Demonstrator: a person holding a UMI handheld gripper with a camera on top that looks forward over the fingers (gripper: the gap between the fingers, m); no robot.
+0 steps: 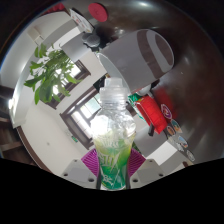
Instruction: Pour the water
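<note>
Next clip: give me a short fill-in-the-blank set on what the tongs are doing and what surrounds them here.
1. The tongs are shut on a clear plastic ____ with a green label.
2. Its cap is ____ in colour.
3. Beyond the tongs, to one side, stands a potted ____ with green leaves.
4. The pads on the fingers are ____.

Missing words: bottle; white; plant; purple
</note>
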